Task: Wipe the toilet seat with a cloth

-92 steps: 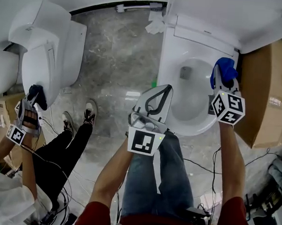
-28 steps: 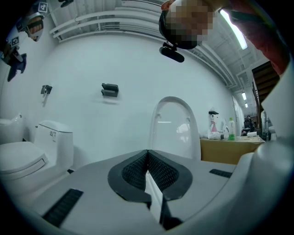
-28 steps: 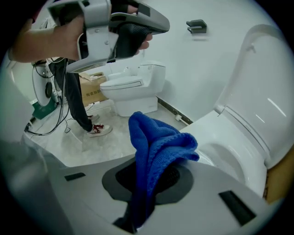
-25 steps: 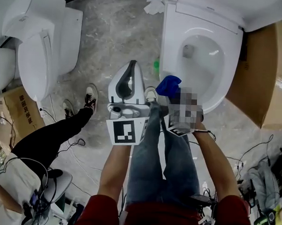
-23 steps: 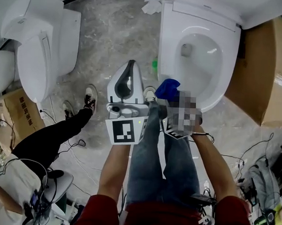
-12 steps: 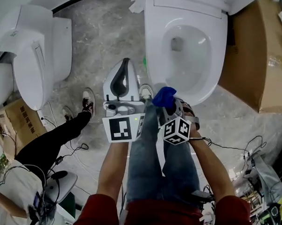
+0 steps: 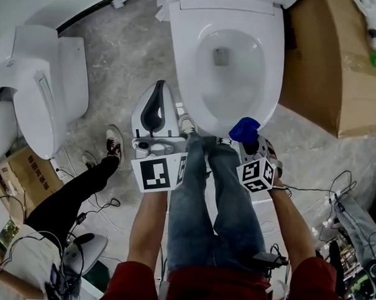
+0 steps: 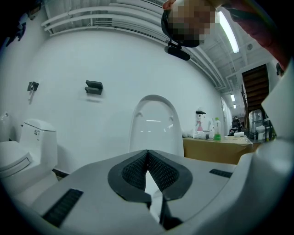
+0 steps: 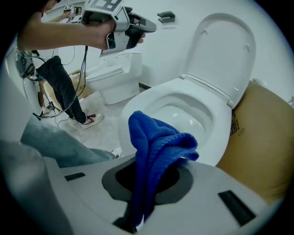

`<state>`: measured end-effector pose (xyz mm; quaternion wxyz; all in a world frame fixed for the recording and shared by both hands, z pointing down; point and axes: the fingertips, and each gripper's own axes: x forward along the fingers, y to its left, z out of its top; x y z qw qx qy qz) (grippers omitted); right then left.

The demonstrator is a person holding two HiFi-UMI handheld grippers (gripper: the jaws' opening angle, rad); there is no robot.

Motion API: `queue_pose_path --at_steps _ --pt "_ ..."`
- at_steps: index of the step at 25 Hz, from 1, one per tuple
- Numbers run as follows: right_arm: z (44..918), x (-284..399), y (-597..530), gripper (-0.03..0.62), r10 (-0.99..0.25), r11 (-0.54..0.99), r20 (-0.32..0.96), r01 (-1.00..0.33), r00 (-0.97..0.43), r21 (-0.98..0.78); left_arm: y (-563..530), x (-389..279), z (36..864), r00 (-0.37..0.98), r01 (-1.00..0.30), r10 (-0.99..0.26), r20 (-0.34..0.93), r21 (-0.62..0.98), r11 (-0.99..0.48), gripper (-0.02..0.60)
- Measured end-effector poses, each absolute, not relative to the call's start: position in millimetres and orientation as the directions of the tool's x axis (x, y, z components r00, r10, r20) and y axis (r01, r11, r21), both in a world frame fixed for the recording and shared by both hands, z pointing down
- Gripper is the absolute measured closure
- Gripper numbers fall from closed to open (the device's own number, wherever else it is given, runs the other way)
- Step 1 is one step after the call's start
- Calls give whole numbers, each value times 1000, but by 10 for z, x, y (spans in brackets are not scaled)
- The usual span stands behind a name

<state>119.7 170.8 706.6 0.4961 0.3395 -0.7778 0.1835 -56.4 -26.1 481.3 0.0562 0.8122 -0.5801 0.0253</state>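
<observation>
Marble floor [image 7: 142, 57]; second toilet [image 7: 35, 90] left, cardboard box [image 7: 332, 59] right of toilet [image 7: 179, 65].

grey marbled floor [image 7: 127, 56], open toilet [image 7: 179, 59] and closed toilet [image 7: 29, 89] standing on it, cardboard box [image 7: 331, 72] beside the open toilet

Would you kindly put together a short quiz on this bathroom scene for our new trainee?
1. True or false: the right claw is shut on a blue cloth.
2. The toilet lid is: A) raised, B) closed, C) missing.
3. What does the left claw hold?
Key: 1 true; 2 A; 3 nothing, it is shut and empty.
</observation>
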Motion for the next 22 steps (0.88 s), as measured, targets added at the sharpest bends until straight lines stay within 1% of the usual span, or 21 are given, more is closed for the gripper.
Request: queue_pose_path --at_steps 6,13,22 --pt "7071 1671 1488 539 -406 631 891 -767 -201 114 -239 -412 4798 346 -938 -933 97 61 -342 566" --pt "7102 2048 831 539 -468 563 872 -810 -146 166 -265 -358 4840 352 -936 -929 110 56 -348 566" --pt "7128 2354 -301 538 -517 452 847 -879 -121 150 -494 -388 4930 343 -939 -929 142 80 -334 566"
